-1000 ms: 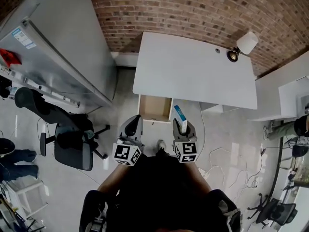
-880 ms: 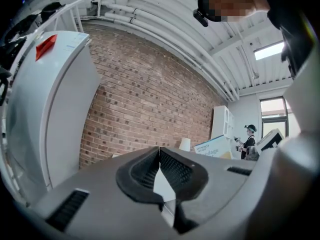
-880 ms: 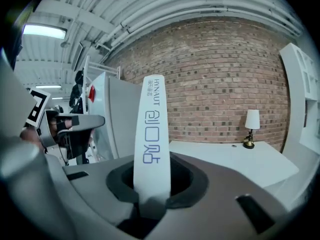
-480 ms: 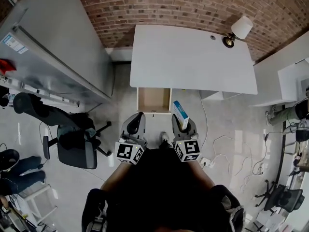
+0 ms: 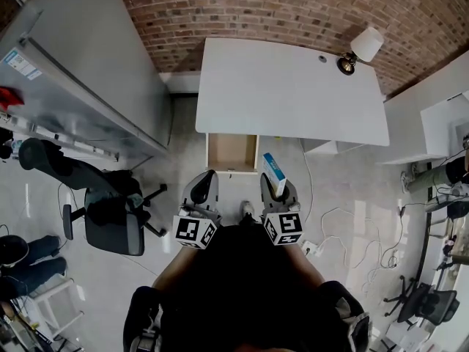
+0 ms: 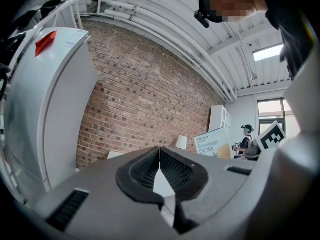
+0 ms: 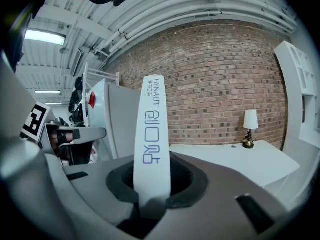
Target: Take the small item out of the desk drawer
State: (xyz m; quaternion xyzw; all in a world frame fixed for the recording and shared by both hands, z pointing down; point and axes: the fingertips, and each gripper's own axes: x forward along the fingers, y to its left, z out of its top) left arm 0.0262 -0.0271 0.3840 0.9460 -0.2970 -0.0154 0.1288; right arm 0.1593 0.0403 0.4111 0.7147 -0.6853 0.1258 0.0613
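Note:
A white desk (image 5: 293, 86) stands against the brick wall, and its wooden drawer (image 5: 232, 152) is pulled out below the front edge, its inside looking bare. My right gripper (image 5: 277, 191) is held in front of the drawer, shut on a small white and blue bandage box (image 5: 273, 174). In the right gripper view the box (image 7: 152, 134) stands upright between the jaws of my right gripper (image 7: 152, 186). My left gripper (image 5: 204, 187) hangs beside it, its jaws closed on nothing. In the left gripper view, the left gripper (image 6: 160, 164) has the box (image 6: 212, 143) off to its right.
A table lamp (image 5: 360, 50) sits at the desk's far right corner. A tall grey cabinet (image 5: 80, 64) stands to the left and a black office chair (image 5: 110, 222) in front of it. White shelving (image 5: 440, 134) is at the right, with cables (image 5: 344, 233) on the floor.
The head view has shifted a little, so desk and drawer sit slightly higher and further left. Both grippers keep their places; the box stays gripped.

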